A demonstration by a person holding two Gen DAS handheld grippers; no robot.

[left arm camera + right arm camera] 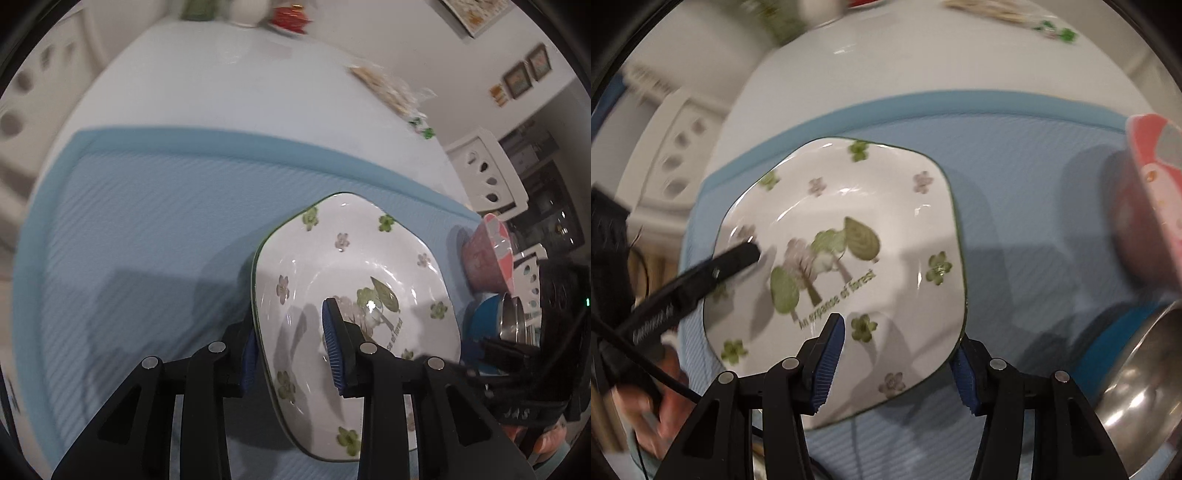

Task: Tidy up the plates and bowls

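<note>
A white square plate (354, 280) with green flowers and trees is tilted above the blue mat (147, 229). My left gripper (291, 350) straddles its left rim, one finger under and one over; the jaws stand fairly wide. In the right wrist view the plate (849, 229) lies ahead, and my right gripper (897, 362) straddles its near right corner with jaws wide. The left gripper's finger (738, 254) rests on the plate's left side there. A pink bowl (487, 258) and a blue-and-steel bowl (495, 321) sit to the right.
The mat (1015, 192) lies on a white table (207, 85). The pink bowl (1145, 192) and steel bowl (1145, 373) crowd the right. A packet (384, 88), a red dish (290, 18) and white chairs (487, 173) stand beyond.
</note>
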